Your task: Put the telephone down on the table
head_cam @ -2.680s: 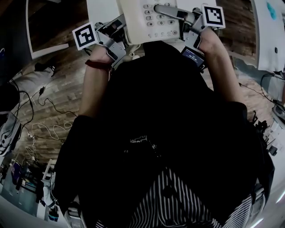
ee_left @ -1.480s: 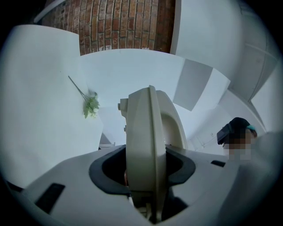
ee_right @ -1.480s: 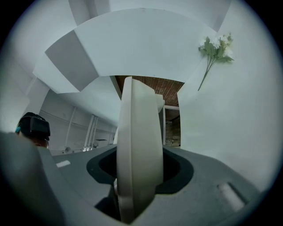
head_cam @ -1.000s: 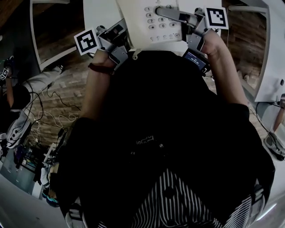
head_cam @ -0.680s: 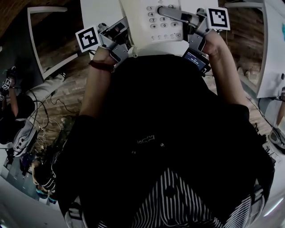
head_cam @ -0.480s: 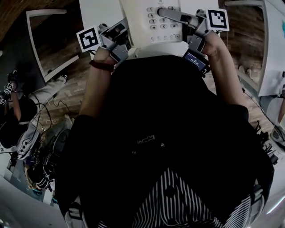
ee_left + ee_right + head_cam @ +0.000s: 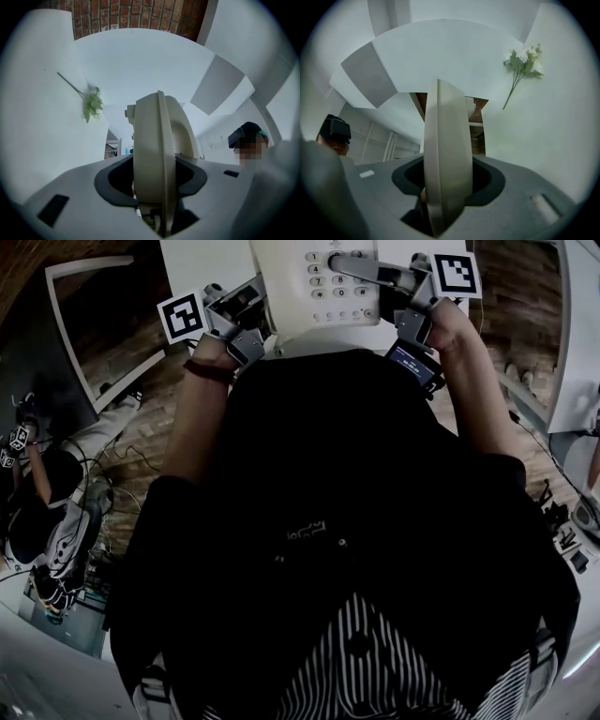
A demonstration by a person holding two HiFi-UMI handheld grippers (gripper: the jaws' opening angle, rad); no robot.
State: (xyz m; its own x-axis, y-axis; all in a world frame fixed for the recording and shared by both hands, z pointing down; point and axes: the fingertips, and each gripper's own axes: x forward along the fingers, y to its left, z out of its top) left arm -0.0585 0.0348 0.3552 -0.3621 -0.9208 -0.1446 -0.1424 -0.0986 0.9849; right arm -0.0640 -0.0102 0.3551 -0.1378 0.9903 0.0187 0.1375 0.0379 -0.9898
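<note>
Left of top centre, the left tool [image 7: 251, 319] was clamped on the cream, keypad-faced telephone [image 7: 309, 292]. The right tool [image 7: 373, 272] gripped its right edge. The telephone sat over the white worktop [image 7: 202, 261], with plank floor [image 7: 131, 371] around.

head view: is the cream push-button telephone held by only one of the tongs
No, the left tongs grip the left edge of the cream push-button telephone and the right tongs its right side.

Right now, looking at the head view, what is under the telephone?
White table shows around the telephone, beneath it. The left gripper and right gripper clamp its edges. The telephone's own body covers whether its underside touches the table.
</note>
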